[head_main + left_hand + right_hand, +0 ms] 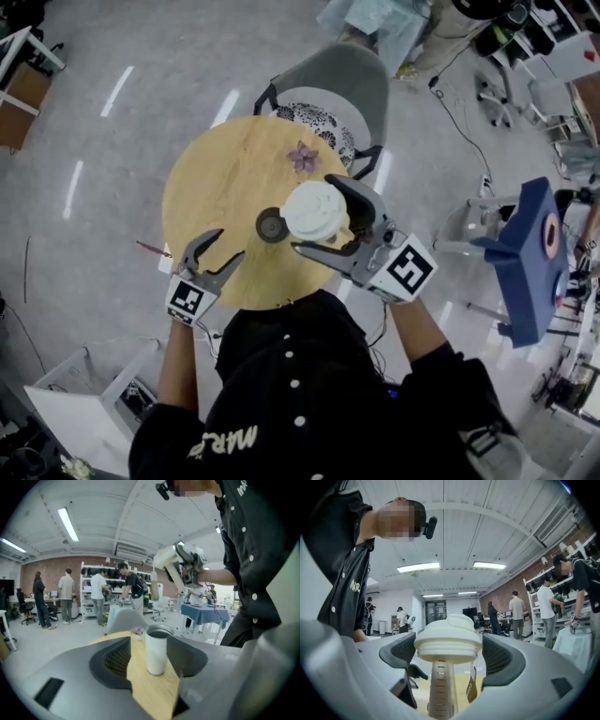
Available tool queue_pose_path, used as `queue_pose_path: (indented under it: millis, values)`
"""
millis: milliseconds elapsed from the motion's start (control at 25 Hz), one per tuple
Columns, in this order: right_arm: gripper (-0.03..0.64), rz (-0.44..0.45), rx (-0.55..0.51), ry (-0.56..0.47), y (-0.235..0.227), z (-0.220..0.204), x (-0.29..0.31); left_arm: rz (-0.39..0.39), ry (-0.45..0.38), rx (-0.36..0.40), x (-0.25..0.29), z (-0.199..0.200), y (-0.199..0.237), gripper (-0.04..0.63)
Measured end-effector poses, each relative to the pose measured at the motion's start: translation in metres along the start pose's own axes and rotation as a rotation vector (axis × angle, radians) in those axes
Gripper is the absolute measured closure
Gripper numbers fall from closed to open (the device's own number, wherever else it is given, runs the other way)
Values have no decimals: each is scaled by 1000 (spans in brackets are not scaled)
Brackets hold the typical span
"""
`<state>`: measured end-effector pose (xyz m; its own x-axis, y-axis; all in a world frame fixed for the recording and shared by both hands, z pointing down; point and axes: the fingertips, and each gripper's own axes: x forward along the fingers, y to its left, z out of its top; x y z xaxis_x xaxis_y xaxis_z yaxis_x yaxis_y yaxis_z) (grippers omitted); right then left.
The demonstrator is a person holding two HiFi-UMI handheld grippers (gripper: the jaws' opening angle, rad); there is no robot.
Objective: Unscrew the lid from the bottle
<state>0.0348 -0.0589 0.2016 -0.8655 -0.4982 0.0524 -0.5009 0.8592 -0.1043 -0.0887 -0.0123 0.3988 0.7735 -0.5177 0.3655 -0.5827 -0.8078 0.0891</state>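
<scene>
Tabletop (202, 187) is round and made of wood. The white bottle (273, 225) stands upright near its middle, and its mouth is open. My left tongs (231, 244) are open and hold nothing. They hang over the near left edge of the tabletop, apart from the bottle, and point at it. My right tongs (319, 213) are closed on the white lid (314, 211). They hold it up in the air, just beside the bottle's mouth, toward the right edge. A long strainer stem (440, 686) hangs down from the lid.

I think the unscrewing is done, because the lid is off and the stem is clear of the bottle. What is left, I think, is to put the lid down. For that I would need a bare spot on the tabletop, away from the bottle and from the small pink flower (304, 157) near the far edge. I would lower the lid slowly, so the stem does not knock the bottle over.
</scene>
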Motion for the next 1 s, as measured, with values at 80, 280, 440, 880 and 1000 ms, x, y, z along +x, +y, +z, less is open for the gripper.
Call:
queue_pose_path:
  millis: [80, 280, 440, 880, 1000]
  values:
    - [167, -58, -14, -17, -7, 5, -7, 95, -65, -15, -24, 37, 13, 488]
    - [167, -157, -62, -69, -3, 24, -39, 237, -171, -17, -75, 114, 12, 586]
    - [167, -235, -67, -90, -15, 34, -48, 288, -284, -65, -91, 170, 26, 591]
    - [167, -349, -75, -134, -19, 50, -81, 389, -329, 12, -125, 231, 9, 591]
    - [167, -360, -82, -134, -19, 53, -79, 398, -331, 22, -128, 232, 10, 591]
